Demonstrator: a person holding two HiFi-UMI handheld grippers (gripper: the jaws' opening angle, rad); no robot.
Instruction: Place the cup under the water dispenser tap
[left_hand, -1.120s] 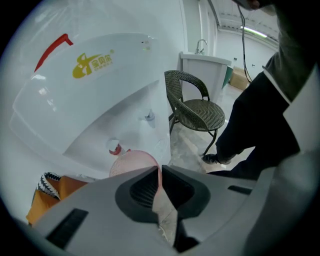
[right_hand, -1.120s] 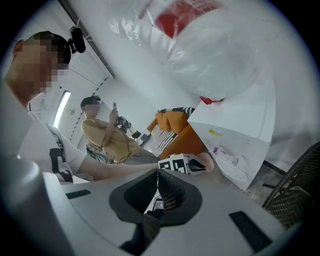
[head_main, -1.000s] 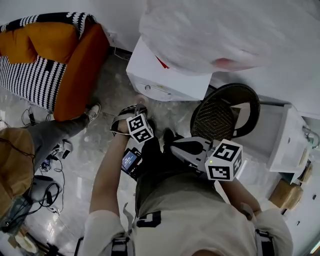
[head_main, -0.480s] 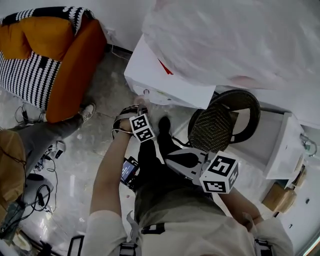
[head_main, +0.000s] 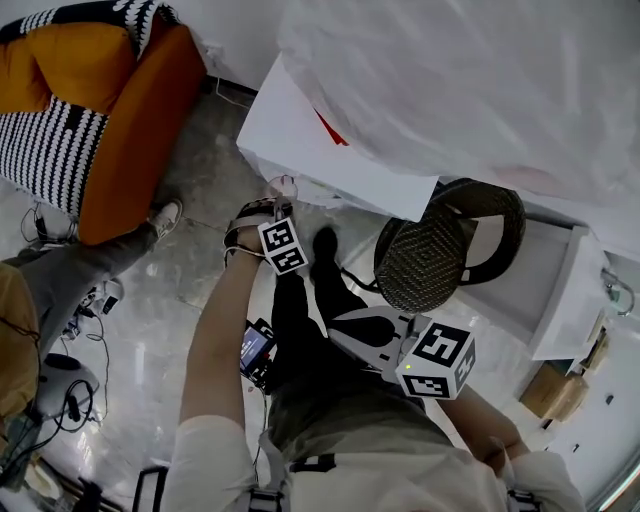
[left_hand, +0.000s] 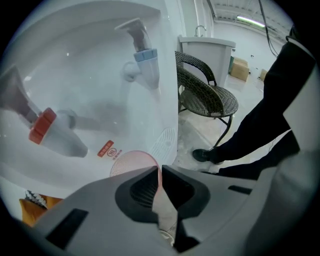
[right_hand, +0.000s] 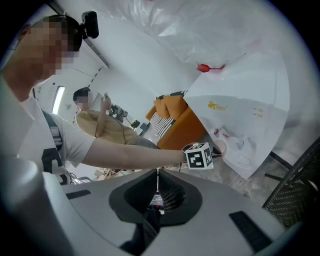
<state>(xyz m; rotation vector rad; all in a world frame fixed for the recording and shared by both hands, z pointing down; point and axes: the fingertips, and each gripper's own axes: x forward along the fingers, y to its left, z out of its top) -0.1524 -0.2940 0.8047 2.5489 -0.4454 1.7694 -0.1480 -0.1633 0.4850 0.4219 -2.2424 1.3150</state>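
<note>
My left gripper (head_main: 280, 212) (left_hand: 160, 172) is shut on the rim of a translucent pink cup (head_main: 283, 187) (left_hand: 131, 161), with the thin wall pinched between the jaws. The cup hangs close in front of the white water dispenser (head_main: 322, 158) (left_hand: 90, 95), below its taps. In the left gripper view the blue tap (left_hand: 144, 59) is up and right of the cup, and the red tap (left_hand: 46, 127) is to its left. My right gripper (head_main: 338, 318) (right_hand: 157, 174) is shut and holds nothing, back near the person's body. It looks toward the left gripper's marker cube (right_hand: 200, 155).
A dark wicker chair (head_main: 440, 250) (left_hand: 205, 97) stands right of the dispenser, a white cabinet (head_main: 565, 290) beyond it. An orange sofa (head_main: 130, 120) with striped cushions is at the left. Another person's leg (head_main: 80, 265) and cables (head_main: 70, 400) are on the floor. Plastic sheeting (head_main: 470, 80) covers the dispenser's top.
The left gripper has sunk with the cup, closer to the dispenser's front. The right gripper has dropped a little. Both stay shut.
</note>
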